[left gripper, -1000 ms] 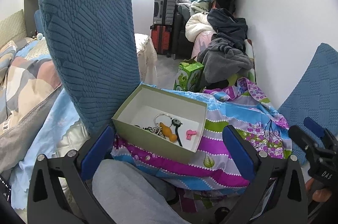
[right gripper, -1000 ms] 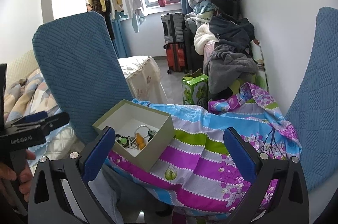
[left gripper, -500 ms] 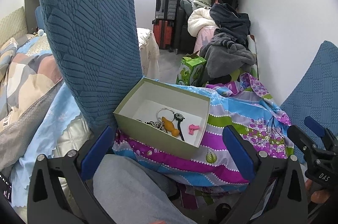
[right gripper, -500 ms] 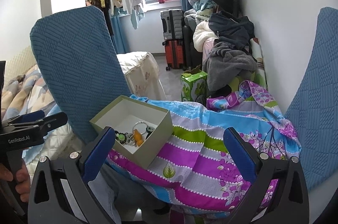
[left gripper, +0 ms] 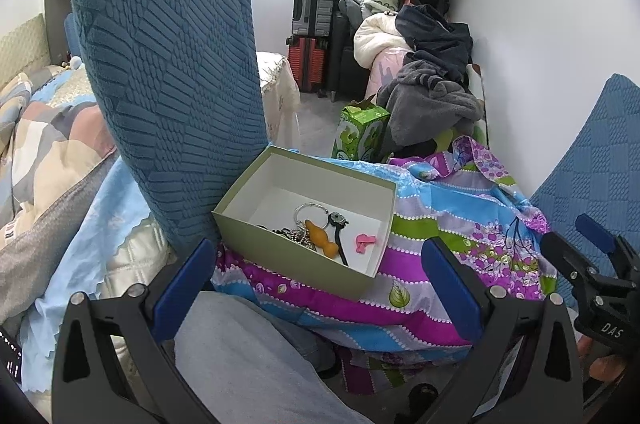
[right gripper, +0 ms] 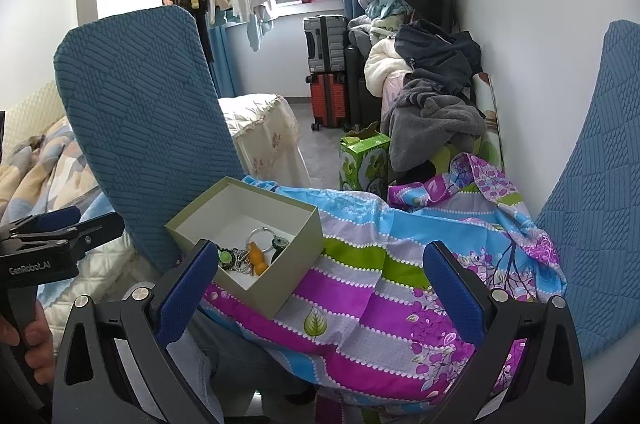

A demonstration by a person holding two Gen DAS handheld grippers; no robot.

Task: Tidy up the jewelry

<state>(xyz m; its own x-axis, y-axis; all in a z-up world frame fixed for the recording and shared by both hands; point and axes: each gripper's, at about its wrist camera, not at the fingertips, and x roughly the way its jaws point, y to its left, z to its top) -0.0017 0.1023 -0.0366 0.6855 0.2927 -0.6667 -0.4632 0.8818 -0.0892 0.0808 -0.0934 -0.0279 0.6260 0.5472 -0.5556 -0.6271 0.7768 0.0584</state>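
Note:
An open olive-green box point(left gripper: 256, 232) with a white inside rests on a striped floral cloth point(left gripper: 448, 224). In it lie a key ring with chains point(left gripper: 304, 224), an orange pendant point(left gripper: 320, 244), a black stick-like piece point(left gripper: 340, 236) and a small pink piece point(left gripper: 364, 242). The box also shows in the right wrist view point(right gripper: 296, 272), with a green round piece point(right gripper: 225, 257). My left gripper point(left gripper: 320, 288) is open and empty, just short of the box. My right gripper point(right gripper: 316, 284) is open and empty, over the cloth beside the box.
A blue textured chair back point(left gripper: 172, 84) stands left of the box; another blue cushion point(right gripper: 600, 184) is at the right by the wall. A green carton point(left gripper: 360, 136), a clothes pile point(left gripper: 432, 96) and suitcases point(left gripper: 312, 36) lie behind. A grey-trousered leg point(left gripper: 240, 356) is below.
The left gripper has risen and tilted so the box sits more central. The right gripper has shifted slightly. Both stay open and empty.

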